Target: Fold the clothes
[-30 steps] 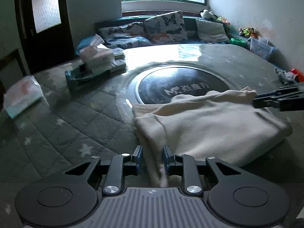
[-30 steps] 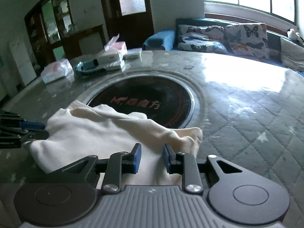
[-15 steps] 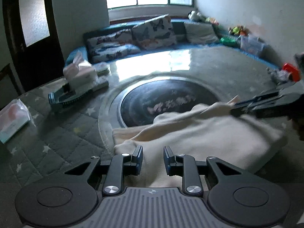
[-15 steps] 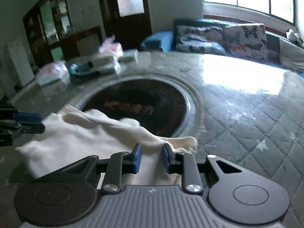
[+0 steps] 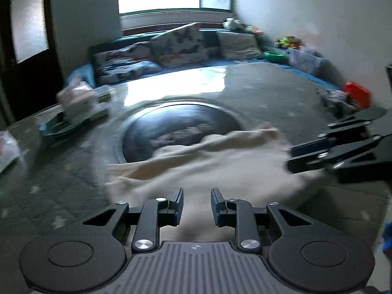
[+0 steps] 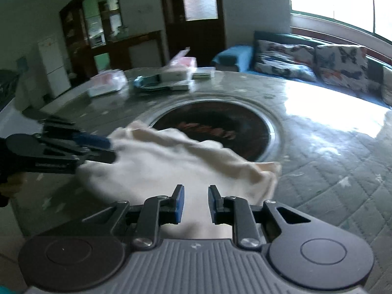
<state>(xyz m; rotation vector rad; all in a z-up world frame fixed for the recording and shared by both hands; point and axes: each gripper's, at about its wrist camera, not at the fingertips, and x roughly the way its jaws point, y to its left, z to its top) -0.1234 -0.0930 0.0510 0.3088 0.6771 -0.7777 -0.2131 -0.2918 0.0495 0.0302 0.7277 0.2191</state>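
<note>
Since a second ago the cream garment [image 5: 215,171] has bunched closer to the near rim of the table, its far edge now rumpled over the lip of the dark round inset [image 5: 181,127] instead of lying flat, and both views have gone blurred with motion. The garment lies on the grey quilted table cover [image 6: 330,171], partly over the inset and mostly on its near side, stretched between the two tools. The left gripper [image 5: 197,205] has its jaws only a little apart with a fold of the cloth running between the pads; the right gripper [image 6: 193,204] is likewise narrowly parted with cloth between the pads, and its jaws have just been closing a little. Blur makes it hard to be sure how firmly either one pinches, but each looks clamped on its side of the garment. The step in hand seems to be drawing the near edge up and carrying it over for a fold. To do it well, the two tools should travel together at the same height so the cloth keeps an even tension, and the carried edge should be laid square on the far edge before either grip lets go. The tissue packs and tray [image 6: 161,80] sit well apart at the back
</note>
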